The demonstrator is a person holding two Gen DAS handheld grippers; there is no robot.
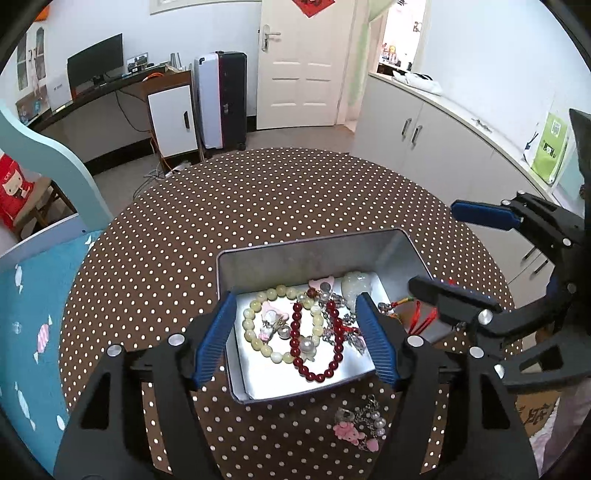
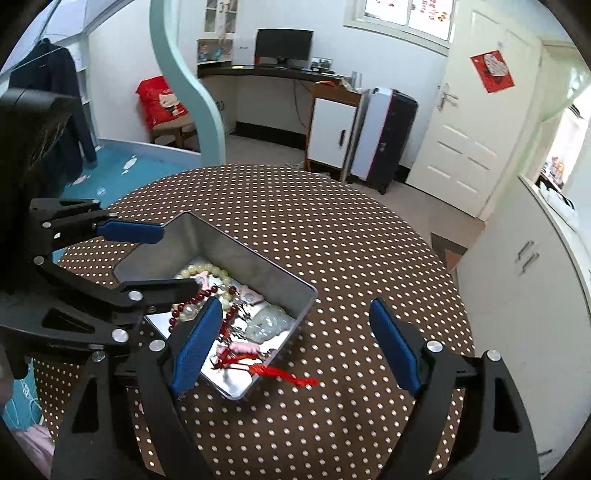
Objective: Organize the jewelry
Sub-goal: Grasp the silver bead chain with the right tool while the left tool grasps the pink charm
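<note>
Low in the left wrist view, the left claw point(image 1: 299, 339) gapes wide over the tin point(image 1: 314, 251), gripping nothing. Inside lie a red bead bracelet point(image 1: 314, 347) and a pale bead bracelet point(image 1: 258, 325). A pink charm chain point(image 1: 356, 430) sits on the dotted tablecloth point(image 1: 258, 199) below. The right claw point(image 2: 295, 339) is spread wide too, empty, at the tin's near corner.

No wording can be read anywhere: the red paper point(image 1: 314, 5) on the door point(image 1: 306, 66) and the green bag point(image 1: 550, 147) carry print too small to read.
</note>
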